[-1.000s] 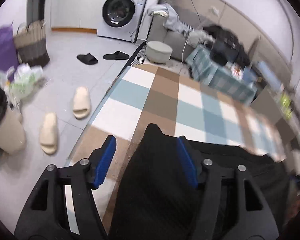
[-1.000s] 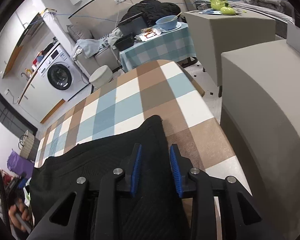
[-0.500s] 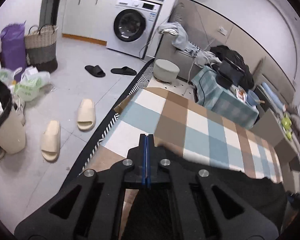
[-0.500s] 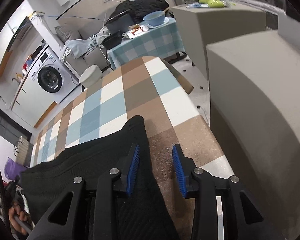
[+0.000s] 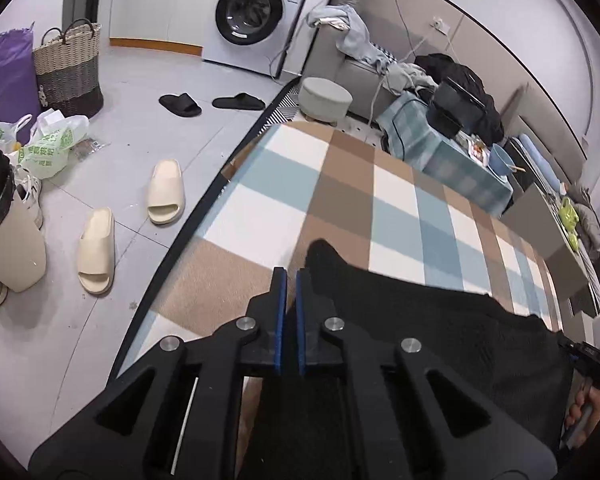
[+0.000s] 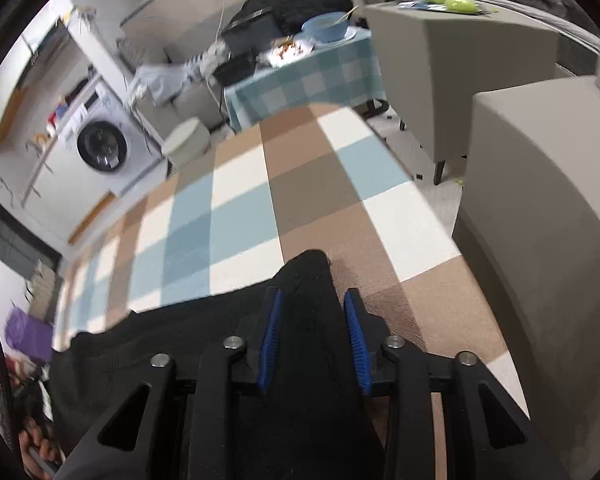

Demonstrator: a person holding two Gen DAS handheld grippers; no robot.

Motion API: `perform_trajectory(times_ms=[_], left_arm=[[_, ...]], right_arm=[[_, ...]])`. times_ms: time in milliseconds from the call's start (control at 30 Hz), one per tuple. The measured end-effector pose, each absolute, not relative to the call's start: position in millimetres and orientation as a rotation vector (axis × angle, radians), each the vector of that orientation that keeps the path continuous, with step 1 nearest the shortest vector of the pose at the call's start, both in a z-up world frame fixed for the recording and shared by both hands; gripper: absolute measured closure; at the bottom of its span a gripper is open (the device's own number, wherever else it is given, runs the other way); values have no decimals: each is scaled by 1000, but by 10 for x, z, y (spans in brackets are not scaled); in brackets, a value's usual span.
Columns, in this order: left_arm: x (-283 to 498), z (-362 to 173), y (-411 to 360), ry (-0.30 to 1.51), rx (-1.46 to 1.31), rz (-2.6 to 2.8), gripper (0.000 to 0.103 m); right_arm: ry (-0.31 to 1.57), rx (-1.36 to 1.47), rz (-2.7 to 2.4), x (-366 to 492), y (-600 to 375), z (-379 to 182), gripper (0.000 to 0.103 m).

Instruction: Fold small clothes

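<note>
Checked cover (image 5: 380, 208) in brown, blue and white takes up most of both my views, running away from me towards the far end of the room. On the right, the big grey upholstered block (image 6: 540, 240) sits right against its edge.

Next down in size is the black garment (image 5: 420, 320). It's spread flat across the near end of the cover, stretching from one of my grippers to the other, with a corner poking up towards the far side at each end. The white washing machine (image 5: 256, 12) stands way off at the far wall, well apart from all this.

Now my own bits. My left gripper (image 5: 291, 280) is over the garment's left end, and its blue pads are pulled together with only a thin slit showing. The left corner of the cloth sits just to the right of those fingers. Honestly can't tell if any cloth is actually nipped in there.

My right gripper (image 6: 312, 308) is at the right end. The view is a bit blurry, but the pads stand apart with the garment's right corner lying between them. The jaws have just been closing in on it, and I can't make out the pads pressing on it yet.

Smallest stuff: a pair of cream slippers (image 5: 166, 192) lies on the grey floor off to the left.
</note>
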State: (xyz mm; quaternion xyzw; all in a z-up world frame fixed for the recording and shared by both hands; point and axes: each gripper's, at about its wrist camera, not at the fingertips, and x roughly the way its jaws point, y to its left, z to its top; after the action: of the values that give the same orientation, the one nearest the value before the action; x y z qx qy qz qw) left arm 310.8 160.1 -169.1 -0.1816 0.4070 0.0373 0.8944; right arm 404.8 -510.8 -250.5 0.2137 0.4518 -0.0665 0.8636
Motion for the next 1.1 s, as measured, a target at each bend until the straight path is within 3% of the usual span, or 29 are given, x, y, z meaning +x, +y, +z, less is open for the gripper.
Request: perform_trajectory(times_ms=[33,167,333,433,500,567,767,833,900,933,967,1000,1100], left_arm=[[3081,-1695,1596,849,-374,70,99],[2971,-1711,1581,859,-349,75,99],[2770,-1746,1613,899,-354,72,97],[2557,-1749,1588,922,-346,50,81],[2359,-1746,1576,937,-340,41,61],[2193,-1746,1566,935,-332,37,53],[1741,-1772,1504,956,-275,20,53],[1647,-1799,1457,959,-255,0,60],[1576,-1809,1413,951,-248,-32,95],[1558,-1803,1396,944,-246,-33,100],[1518,-1770,1384,927,-239,-30,102],[1475,-1729,1380,908,-234,-26,102],[1383,-1595,1412,870,-253,-33,102]], right_arm=[[944,430,-124,4049,-5083,-2497,98],[703,518,-144,3752,-5255,-2200,98],[874,475,-285,3768,-5343,-2289,90],[888,501,-233,3448,-5327,-2252,78],[916,493,-182,3205,-5260,-2264,70],[932,502,-116,2938,-5188,-2303,65],[967,492,-52,2463,-5069,-2423,63],[971,488,-27,2449,-5029,-2460,63],[975,482,0,2455,-4983,-2504,63],[961,472,7,2438,-4963,-2502,68],[947,455,13,2434,-4943,-2486,85],[935,430,14,2429,-4915,-2465,93],[862,383,36,2360,-4874,-2310,98]])
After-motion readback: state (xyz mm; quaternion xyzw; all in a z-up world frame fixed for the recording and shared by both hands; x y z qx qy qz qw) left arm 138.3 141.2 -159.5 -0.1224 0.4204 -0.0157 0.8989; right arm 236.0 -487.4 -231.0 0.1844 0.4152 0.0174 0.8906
